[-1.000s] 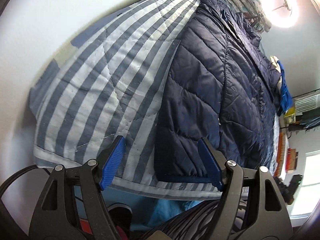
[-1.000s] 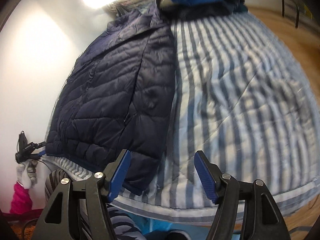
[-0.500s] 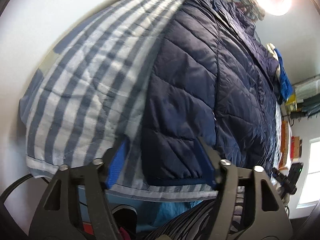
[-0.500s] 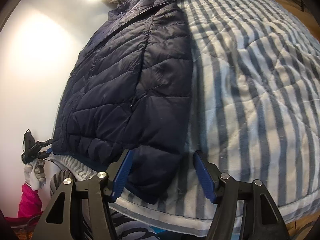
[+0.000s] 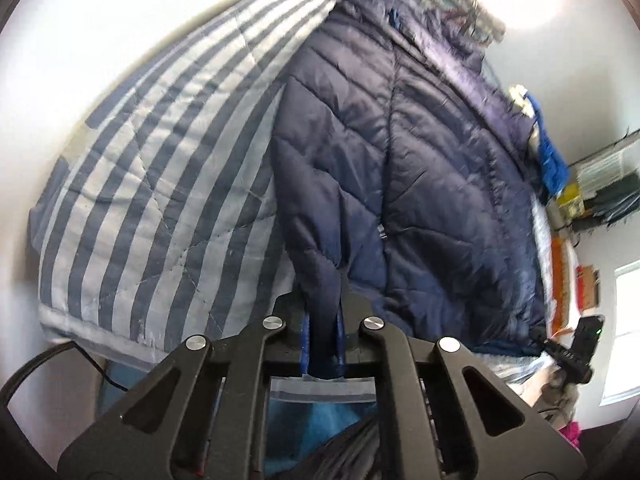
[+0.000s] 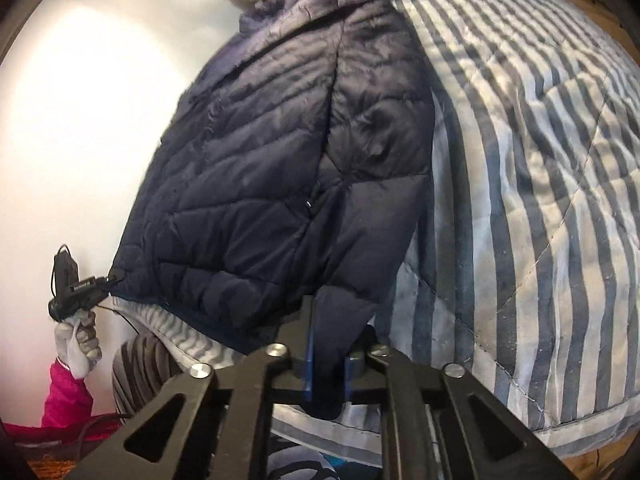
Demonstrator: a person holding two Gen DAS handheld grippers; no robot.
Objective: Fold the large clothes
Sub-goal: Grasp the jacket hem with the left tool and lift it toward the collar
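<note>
A navy quilted puffer jacket [image 5: 400,152] lies lengthwise on a striped quilt, collar at the far end. My left gripper [image 5: 323,340] is shut on the jacket's near left hem corner, which is pulled up into a fold between the blue pads. In the right wrist view the same jacket [image 6: 288,168] fills the left half. My right gripper [image 6: 326,364] is shut on the jacket's near right hem corner. The left gripper also shows in the right wrist view [image 6: 74,286], held by a gloved hand.
The blue-and-white striped quilt [image 5: 152,184] covers the bed and also shows in the right wrist view [image 6: 532,184]. Folded blue clothes [image 5: 550,160] lie at the far end. A ceiling light glares above. The bed's near edge is just below the grippers.
Both grippers moved forward onto the jacket's hem and closed on its two near corners; the corners are now bunched and lifted between the pads.
</note>
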